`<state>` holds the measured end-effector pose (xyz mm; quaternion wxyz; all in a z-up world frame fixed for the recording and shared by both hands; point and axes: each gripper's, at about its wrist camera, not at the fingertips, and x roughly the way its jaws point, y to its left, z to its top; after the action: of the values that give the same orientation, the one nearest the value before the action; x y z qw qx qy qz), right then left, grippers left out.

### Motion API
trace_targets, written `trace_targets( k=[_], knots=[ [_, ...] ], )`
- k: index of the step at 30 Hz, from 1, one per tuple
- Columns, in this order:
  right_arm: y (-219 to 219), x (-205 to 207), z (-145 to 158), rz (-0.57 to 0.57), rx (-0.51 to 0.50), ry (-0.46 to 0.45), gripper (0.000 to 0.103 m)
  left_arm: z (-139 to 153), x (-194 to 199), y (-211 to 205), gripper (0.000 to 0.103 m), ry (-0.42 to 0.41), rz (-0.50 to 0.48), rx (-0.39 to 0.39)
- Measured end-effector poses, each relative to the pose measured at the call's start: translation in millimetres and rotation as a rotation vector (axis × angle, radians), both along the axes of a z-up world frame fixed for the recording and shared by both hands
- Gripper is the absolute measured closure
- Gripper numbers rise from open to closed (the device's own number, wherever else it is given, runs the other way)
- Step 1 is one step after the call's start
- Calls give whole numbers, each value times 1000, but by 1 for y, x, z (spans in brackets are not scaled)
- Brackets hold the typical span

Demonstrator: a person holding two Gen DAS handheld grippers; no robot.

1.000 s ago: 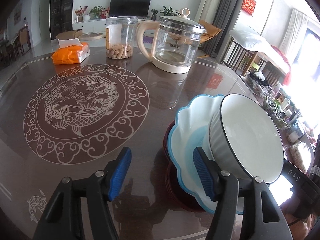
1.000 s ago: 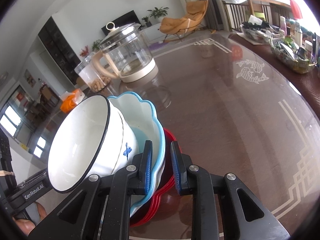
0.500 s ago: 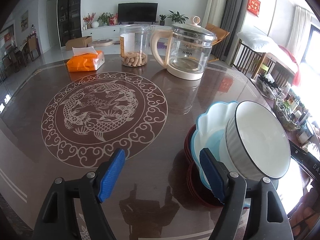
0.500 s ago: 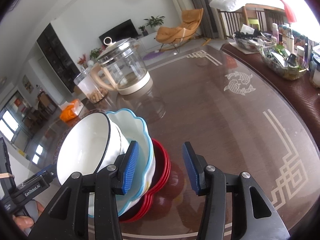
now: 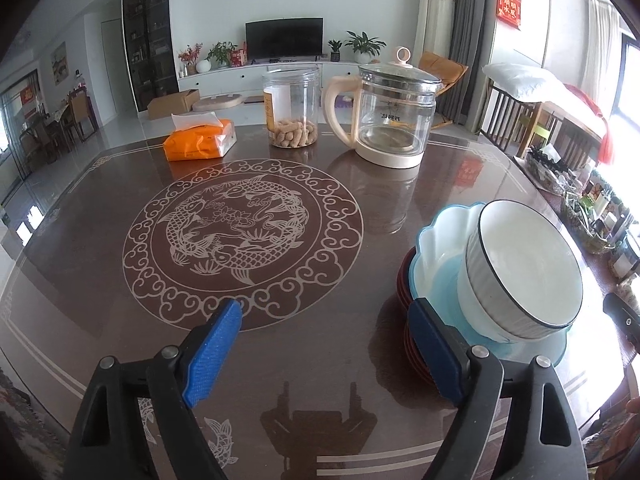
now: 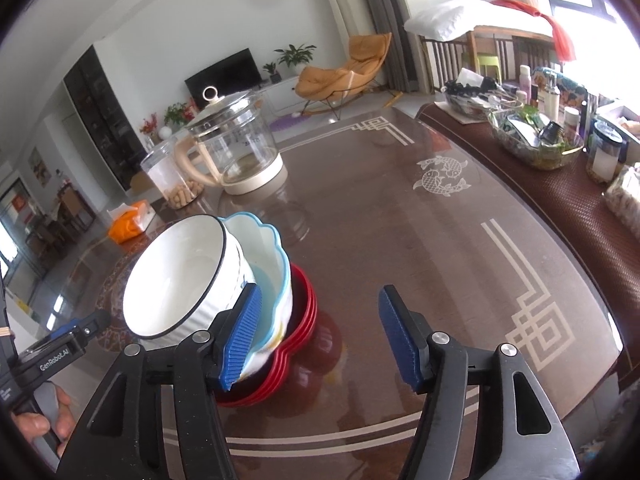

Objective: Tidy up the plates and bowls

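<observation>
A white bowl with a black rim (image 5: 524, 276) (image 6: 180, 280) leans tilted inside a scalloped blue bowl (image 5: 436, 256) (image 6: 276, 256), which sits on a stack of red plates (image 5: 406, 304) (image 6: 300, 328) on the brown table. My left gripper (image 5: 324, 354) is open and empty, just left of the stack. My right gripper (image 6: 320, 340) is open and empty, its left finger close beside the blue bowl's rim.
A glass kettle (image 5: 394, 120) (image 6: 236, 148), a clear jar of peanuts (image 5: 292, 108) (image 6: 176, 184) and an orange tissue pack (image 5: 200, 140) (image 6: 130, 220) stand at the table's far side. A side table with baskets and bottles (image 6: 536, 136) runs along the right.
My right gripper opened, let go of the bowl and drew back. The white bowl now rests in the blue bowl. My left gripper pulled back and rose a little.
</observation>
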<state>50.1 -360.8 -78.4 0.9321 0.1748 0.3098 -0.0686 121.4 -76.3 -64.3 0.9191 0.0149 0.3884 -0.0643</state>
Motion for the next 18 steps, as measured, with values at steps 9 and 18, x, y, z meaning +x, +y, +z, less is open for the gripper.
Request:
trace_targets(
  k=[9, 18],
  knots=[
    [45, -42, 7, 11, -103, 54, 28, 23, -43, 11, 2, -9, -29, 11],
    [78, -85, 19, 19, -143, 88, 28, 30, -88, 23, 2, -20, -28, 49]
  ],
)
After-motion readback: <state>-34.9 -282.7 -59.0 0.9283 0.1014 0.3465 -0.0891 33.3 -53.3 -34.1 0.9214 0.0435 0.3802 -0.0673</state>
